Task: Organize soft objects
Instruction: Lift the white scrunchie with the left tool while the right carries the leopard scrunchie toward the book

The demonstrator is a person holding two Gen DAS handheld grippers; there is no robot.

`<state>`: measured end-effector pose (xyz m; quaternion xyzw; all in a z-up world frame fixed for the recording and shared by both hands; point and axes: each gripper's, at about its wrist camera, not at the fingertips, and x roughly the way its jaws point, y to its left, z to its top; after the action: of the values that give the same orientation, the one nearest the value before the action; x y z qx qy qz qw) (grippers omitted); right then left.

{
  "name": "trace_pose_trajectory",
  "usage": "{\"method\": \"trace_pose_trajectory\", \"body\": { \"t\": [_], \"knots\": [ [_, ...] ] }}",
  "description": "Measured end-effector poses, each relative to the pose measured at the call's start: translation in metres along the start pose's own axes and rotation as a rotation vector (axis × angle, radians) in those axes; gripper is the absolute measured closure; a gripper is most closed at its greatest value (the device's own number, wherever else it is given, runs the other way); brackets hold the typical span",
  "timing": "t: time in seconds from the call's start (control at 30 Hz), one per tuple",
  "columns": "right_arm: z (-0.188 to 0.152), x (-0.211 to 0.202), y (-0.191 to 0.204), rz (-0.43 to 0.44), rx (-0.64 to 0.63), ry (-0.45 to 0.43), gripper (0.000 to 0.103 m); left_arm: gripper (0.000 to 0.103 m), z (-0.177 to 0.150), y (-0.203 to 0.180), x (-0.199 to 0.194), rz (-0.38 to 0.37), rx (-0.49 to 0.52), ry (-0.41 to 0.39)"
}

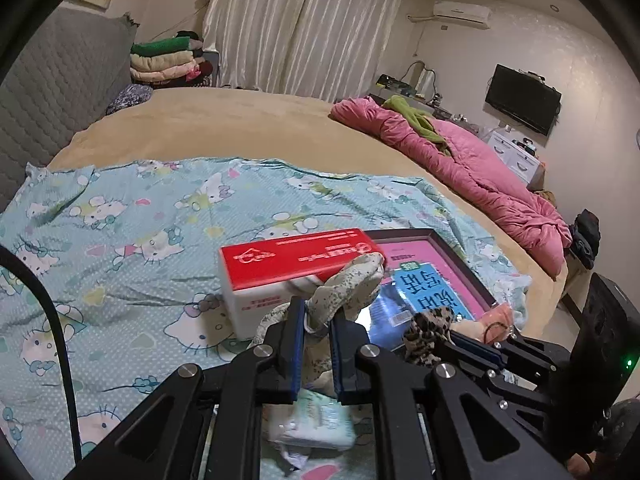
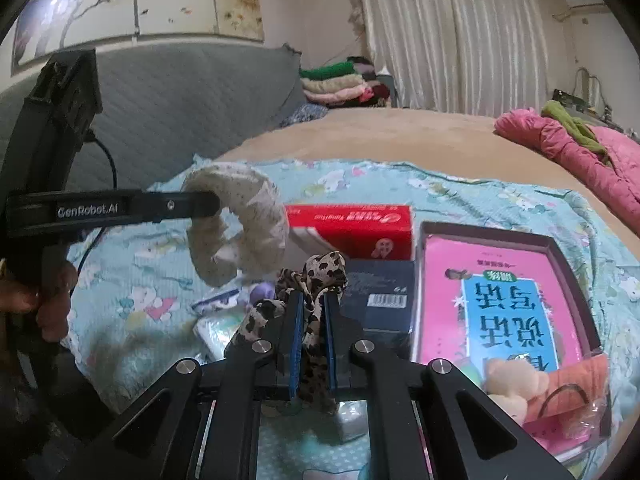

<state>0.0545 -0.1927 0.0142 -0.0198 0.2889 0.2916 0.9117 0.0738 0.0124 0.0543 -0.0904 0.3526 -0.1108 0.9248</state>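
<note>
My left gripper is shut on a cream speckled scrunchie, held above the bed; in the right wrist view the scrunchie hangs as a ring from the left gripper. My right gripper is shut on a leopard-print scrunchie, which also shows in the left wrist view. A clear bag with plush items and a hair tie lies on the pink book.
A red and white box, a dark blue box and a tray with a pink book lie on the cartoon-cat sheet. A small tissue pack lies under the grippers. A pink duvet lies at the right.
</note>
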Motion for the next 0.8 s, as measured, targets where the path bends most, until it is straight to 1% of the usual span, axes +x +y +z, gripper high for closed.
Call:
{"method": "trace_pose_trajectory", "body": {
  "t": [0.37,0.63,0.8],
  "knots": [
    [0.012,-0.031,-0.034,-0.032,0.086,-0.099,0.093,0.091,0.011,-0.053,-0.003,-0.018,0.072,-0.001],
    [0.015,-0.055,-0.061,-0.102,0.139,-0.160,0.093,0.091,0.022,-0.094,0.003,-0.030,0.128,0.005],
    [0.013,-0.070,-0.081,-0.137,0.182,-0.187,0.093,0.091,0.024,-0.112,0.007,-0.027,0.157,0.015]
  ]
}}
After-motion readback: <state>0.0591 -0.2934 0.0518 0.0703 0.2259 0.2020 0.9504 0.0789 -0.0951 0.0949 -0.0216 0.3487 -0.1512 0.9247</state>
